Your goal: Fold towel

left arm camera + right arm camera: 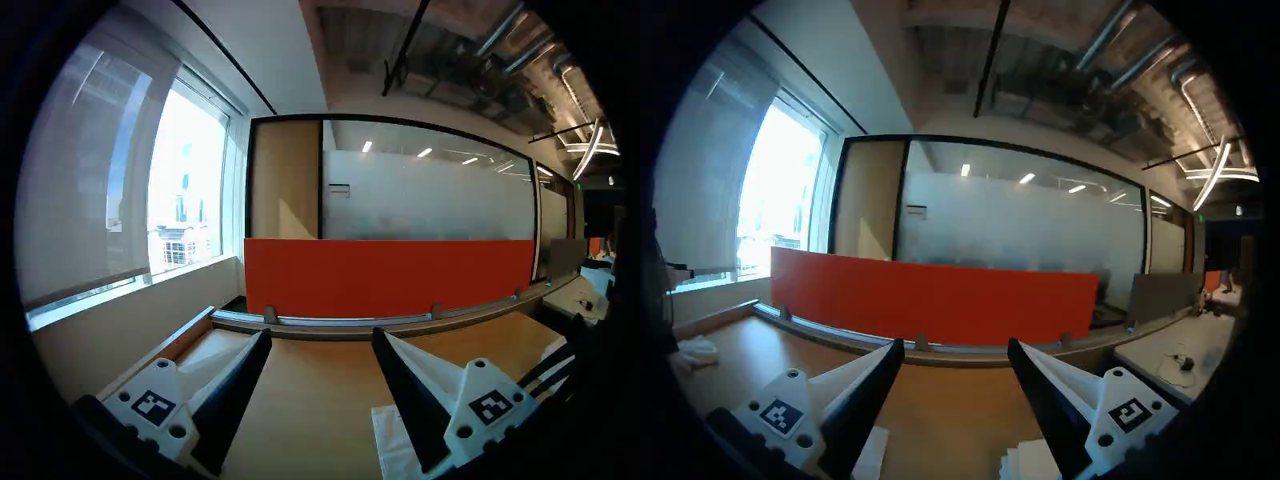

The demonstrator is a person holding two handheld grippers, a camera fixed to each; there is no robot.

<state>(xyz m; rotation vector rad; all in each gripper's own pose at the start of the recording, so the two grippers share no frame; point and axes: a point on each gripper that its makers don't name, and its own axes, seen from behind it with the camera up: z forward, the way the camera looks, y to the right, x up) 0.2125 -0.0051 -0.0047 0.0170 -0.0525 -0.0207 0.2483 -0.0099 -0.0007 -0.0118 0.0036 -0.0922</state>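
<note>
The left gripper is hovering open-jawed over the table, a white towel lying under one finger, an orange divider lining the far edge.

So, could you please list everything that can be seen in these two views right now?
Desk: one, light wood, under both grippers.
Divider panel: one, orange, along the desk's far edge.
Towel: white, near edge of the desk, below the fingers; count unclear.
Crumpled cloth: one, white, far left on the desk.
Window: one, bright, left wall.
Glass partition: one, frosted, behind the panel.
Neighbouring desk: one, white, to the right.
Ceiling pipes: several, grey, overhead.
Left gripper: one, white body, black fingers, open.
Right gripper: one, same colours, open.
</note>
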